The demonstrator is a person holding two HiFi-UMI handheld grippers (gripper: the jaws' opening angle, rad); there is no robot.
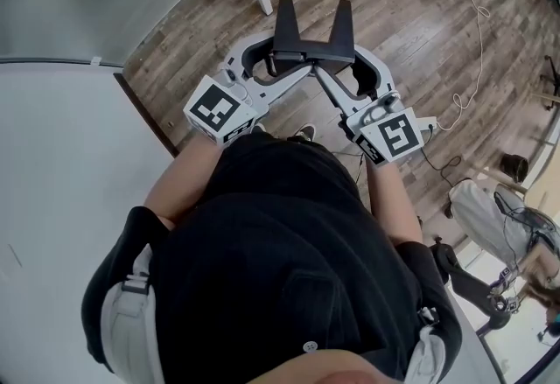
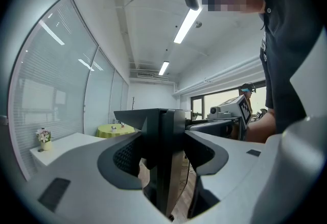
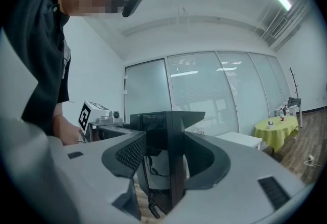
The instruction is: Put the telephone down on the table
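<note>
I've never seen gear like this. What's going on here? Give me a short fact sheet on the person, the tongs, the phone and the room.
Person: standing, black shirt, one tool in each hand
Left tongs: shut, nothing between them
Right tongs: shut, nothing between them
Pose: side by side, pointing forward above the wooden floor
Marker cubes: left cube, right cube
Telephone: not seen in any view
Room: yellow-clothed table, glass wall

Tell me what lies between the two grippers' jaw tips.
In the head view, the gap between the left gripper and the right gripper shows only bare wooden floor beneath. Both grippers' jaws are shut and hold nothing.
</note>
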